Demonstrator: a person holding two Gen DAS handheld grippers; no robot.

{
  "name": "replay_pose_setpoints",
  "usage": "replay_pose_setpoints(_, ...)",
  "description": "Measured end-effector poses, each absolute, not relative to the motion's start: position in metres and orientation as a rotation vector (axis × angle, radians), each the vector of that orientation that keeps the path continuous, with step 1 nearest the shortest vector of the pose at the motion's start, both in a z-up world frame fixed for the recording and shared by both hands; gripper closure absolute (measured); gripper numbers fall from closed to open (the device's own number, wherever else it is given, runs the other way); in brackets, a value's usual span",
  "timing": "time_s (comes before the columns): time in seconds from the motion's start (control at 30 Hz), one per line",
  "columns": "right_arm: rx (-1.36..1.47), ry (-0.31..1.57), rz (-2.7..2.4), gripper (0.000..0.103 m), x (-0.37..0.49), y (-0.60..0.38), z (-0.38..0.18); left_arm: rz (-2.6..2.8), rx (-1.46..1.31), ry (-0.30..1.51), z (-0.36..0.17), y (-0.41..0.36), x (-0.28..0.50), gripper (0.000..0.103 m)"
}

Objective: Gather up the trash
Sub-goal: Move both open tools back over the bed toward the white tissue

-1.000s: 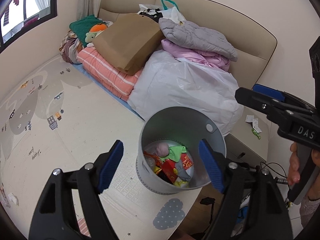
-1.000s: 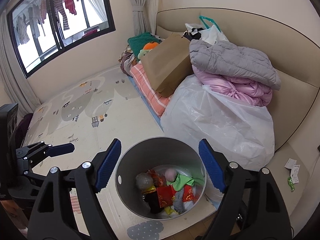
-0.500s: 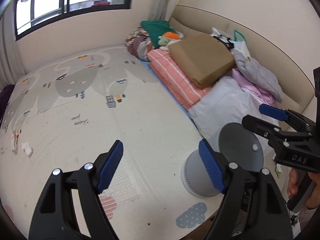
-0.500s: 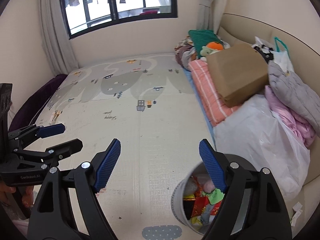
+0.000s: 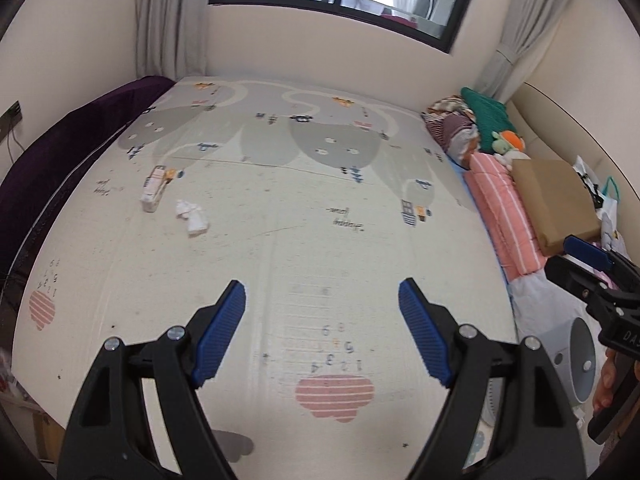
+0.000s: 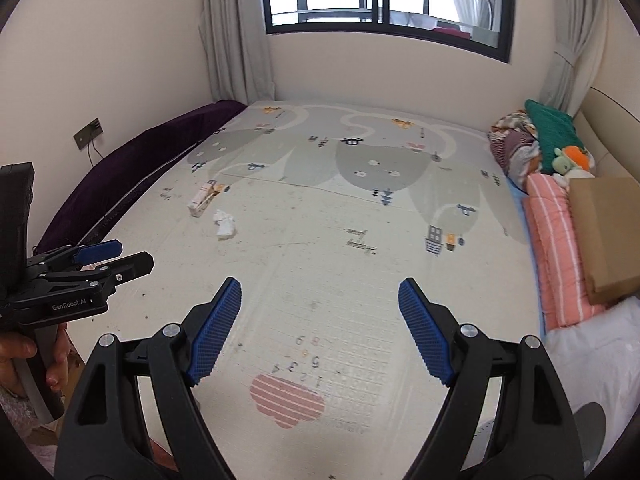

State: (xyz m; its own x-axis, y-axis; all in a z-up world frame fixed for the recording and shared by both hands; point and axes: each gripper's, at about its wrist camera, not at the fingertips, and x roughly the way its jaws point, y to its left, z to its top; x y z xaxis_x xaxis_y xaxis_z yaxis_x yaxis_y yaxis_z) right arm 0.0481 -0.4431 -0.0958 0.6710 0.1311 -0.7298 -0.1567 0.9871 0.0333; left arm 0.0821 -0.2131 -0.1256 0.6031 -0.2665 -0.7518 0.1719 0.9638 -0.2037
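Matt black plastic left gripper (image 5: 322, 334) and right gripper (image 6: 320, 330), ribbed blue rubbery pads (image 5: 422, 338), shiny metal screws. Ahead of the fingers, embossed matt cream foam play mat (image 5: 280, 248). Far ahead left, crumpled white tissue paper (image 5: 193, 216) beside pale glossy wrapper (image 5: 154, 192). Right of the fingers, smooth matt grey bin (image 5: 574, 364), brown paper bag (image 5: 556, 204), striped salmon cloth bedding (image 5: 506, 216).
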Motion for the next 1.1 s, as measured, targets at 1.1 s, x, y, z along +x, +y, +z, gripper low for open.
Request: replay_pose_setpoints(1.1,-0.044,1.028,0.246,0.025,0.353,-0.098,-0.282,-0.131,-0.118,1.062,-0.266,0.099,0.336,0.024)
